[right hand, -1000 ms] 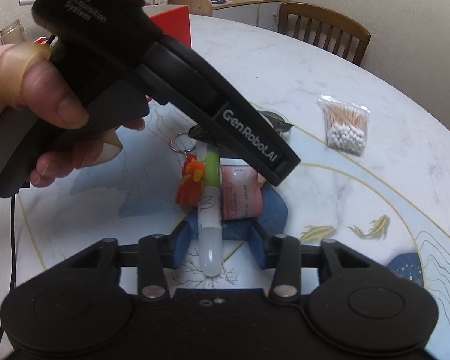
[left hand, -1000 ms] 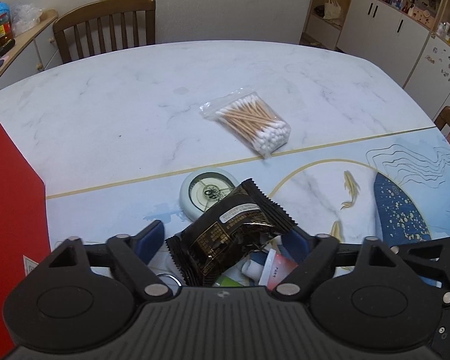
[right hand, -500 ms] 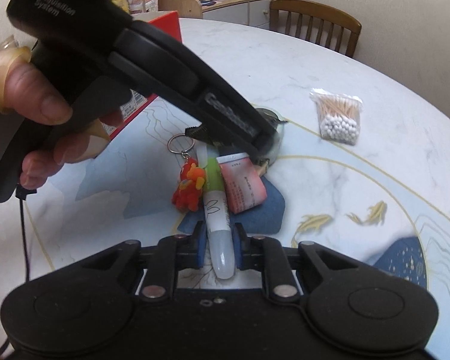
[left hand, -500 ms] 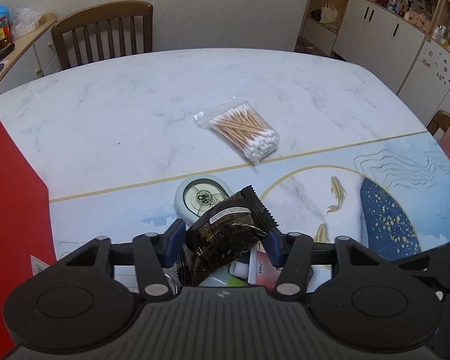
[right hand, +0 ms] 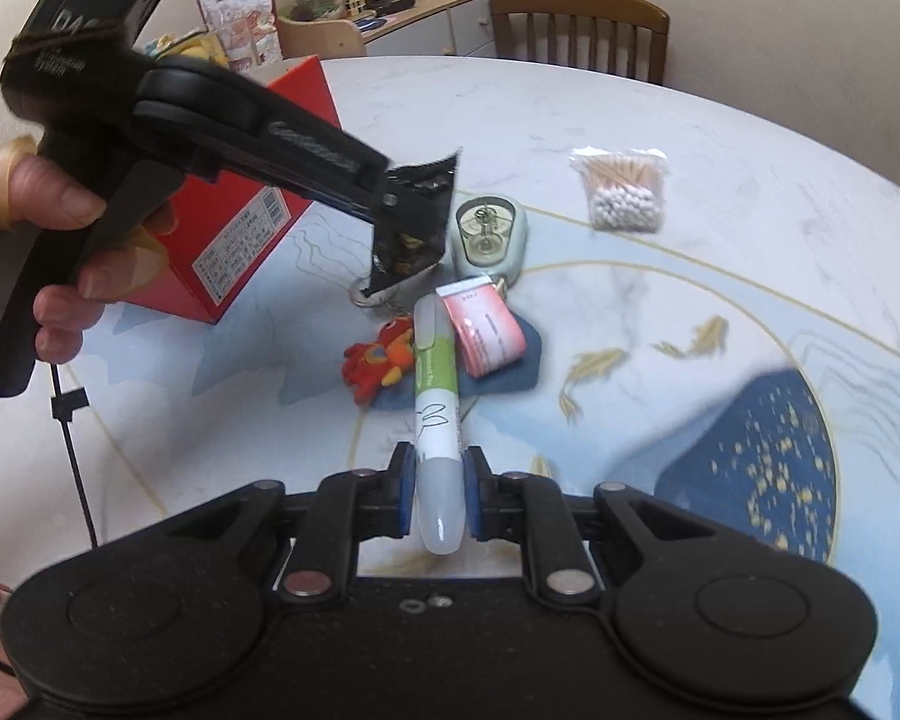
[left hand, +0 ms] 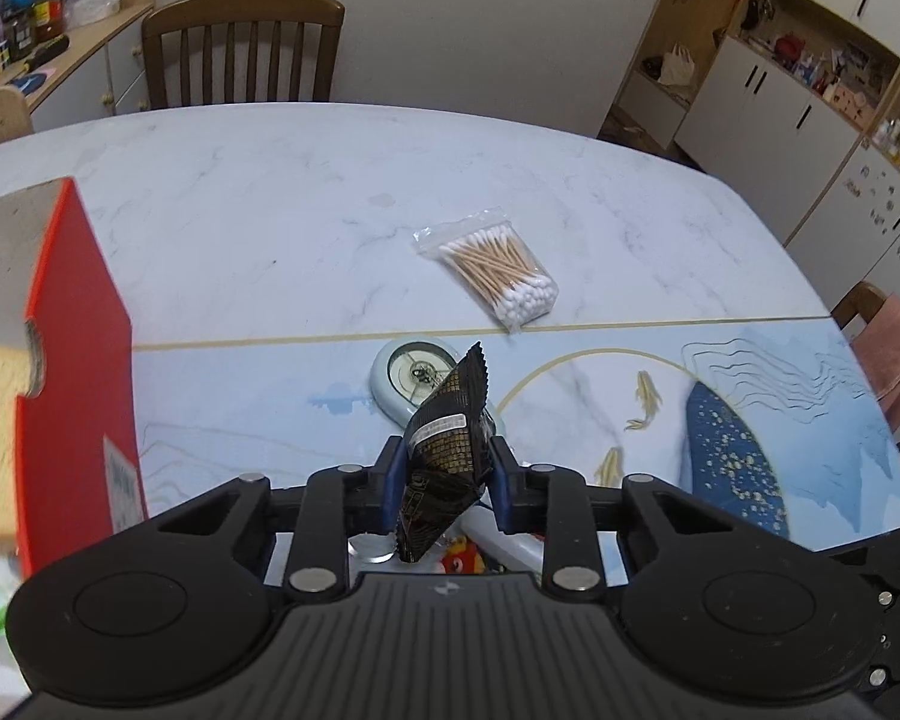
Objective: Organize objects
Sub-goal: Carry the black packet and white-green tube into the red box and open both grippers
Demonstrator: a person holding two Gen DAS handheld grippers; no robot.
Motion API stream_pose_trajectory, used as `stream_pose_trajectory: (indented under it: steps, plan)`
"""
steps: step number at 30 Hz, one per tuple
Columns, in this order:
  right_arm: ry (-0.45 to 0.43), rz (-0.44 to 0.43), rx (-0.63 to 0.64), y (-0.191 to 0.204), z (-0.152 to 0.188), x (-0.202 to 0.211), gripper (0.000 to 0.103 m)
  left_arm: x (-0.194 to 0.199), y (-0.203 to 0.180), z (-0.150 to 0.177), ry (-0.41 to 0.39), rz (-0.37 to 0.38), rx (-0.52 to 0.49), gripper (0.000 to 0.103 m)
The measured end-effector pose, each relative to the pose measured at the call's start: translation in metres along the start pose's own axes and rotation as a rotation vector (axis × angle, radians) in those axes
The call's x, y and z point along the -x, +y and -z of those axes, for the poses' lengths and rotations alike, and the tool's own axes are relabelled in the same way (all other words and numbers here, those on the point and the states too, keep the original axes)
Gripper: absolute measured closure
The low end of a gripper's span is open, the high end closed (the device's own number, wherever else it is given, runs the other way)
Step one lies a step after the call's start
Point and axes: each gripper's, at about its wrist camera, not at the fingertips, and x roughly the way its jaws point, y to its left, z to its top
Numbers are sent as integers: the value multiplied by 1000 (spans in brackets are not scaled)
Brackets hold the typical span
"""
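Sachet [left hand: 450, 450] pinched in my left tool [left hand: 444, 480], pen [right hand: 438, 420] clamped in my right tool [right hand: 441, 495], both off the bench [left hand: 270, 228]; I should swing steadily toward the red box [left hand: 78, 372] at nine o'clock.

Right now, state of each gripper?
Left gripper: closed on the black snack packet.
Right gripper: closed on the green-and-white tube.

Left hand-held gripper [left hand: 441, 480] clamps black snack packet [left hand: 444, 456], jaws just closing. Cotton-swab bag [left hand: 498, 273] at one o'clock on surface [left hand: 240, 228]; red box [left hand: 81, 372] at nine.
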Motion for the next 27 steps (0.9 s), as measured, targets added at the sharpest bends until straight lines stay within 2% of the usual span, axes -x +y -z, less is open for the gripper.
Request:
stream_pose_trajectory:
  steps: [5,13,21,27]
  plan:
    - [-37,-30,-63,-2,7,22,88,17,3,5,-16,31,46,77]
    - [-101,3,-111,5,3,51,88,46,9,11,-28,77,84,77]
    - [-175,56,-102,21,-11,77,88,83,27,14,-43,137,124,77]
    - [-230,77,-96,37,-32,90,88,117,52,14,-76,133,127,77]
